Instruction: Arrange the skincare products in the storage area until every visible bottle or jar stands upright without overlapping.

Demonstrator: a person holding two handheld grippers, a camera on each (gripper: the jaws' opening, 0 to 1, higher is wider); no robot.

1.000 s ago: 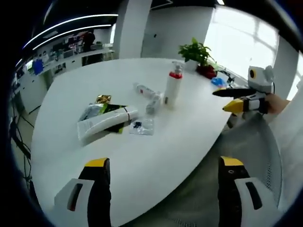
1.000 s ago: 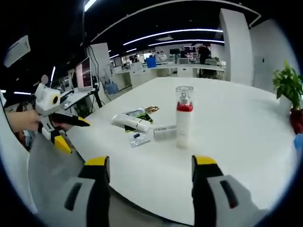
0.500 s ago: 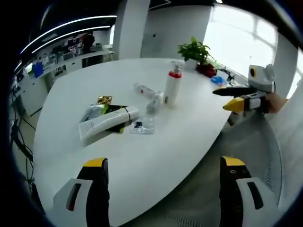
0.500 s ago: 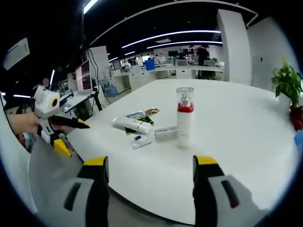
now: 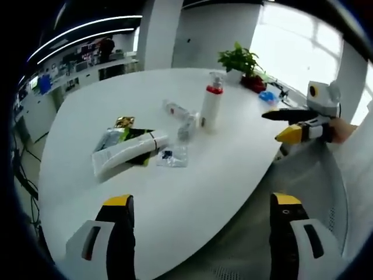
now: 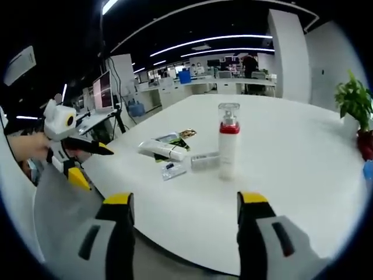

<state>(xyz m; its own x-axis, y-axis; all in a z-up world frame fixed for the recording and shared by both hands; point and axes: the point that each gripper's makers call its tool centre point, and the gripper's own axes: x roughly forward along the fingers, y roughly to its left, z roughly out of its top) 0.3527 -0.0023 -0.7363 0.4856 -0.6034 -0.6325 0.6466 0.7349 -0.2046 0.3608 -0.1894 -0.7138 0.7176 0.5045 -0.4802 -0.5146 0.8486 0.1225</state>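
Observation:
A white pump bottle with a red collar (image 5: pixel 211 105) (image 6: pixel 228 146) stands upright on the white table (image 5: pixel 192 186) (image 6: pixel 291 175). Beside it a small clear bottle (image 5: pixel 187 127) (image 6: pixel 204 160) lies on its side, and another clear tube (image 5: pixel 176 110) lies behind it. A large white tube (image 5: pixel 125 153) (image 6: pixel 159 149) lies flat over green and gold sachets (image 5: pixel 124 125) (image 6: pixel 182 136), with a small clear packet (image 5: pixel 172 156) (image 6: pixel 173 170) near it. My left gripper (image 5: pixel 198 204) (image 6: pixel 78 160) hangs open off the table's near edge. My right gripper (image 6: pixel 185 201) (image 5: pixel 287 124) is open too, empty, short of the table.
A potted green plant in a red pot (image 5: pixel 240 64) (image 6: pixel 356 111) stands at the table's far side, with a blue item (image 5: pixel 268 99) beside it. A mesh chair back (image 5: pixel 309 186) sits under the table's edge. Desks and monitors (image 6: pixel 105 90) fill the room behind.
Both views shifted only slightly with the hands. The products on the table lie as before, and both grippers stay open.

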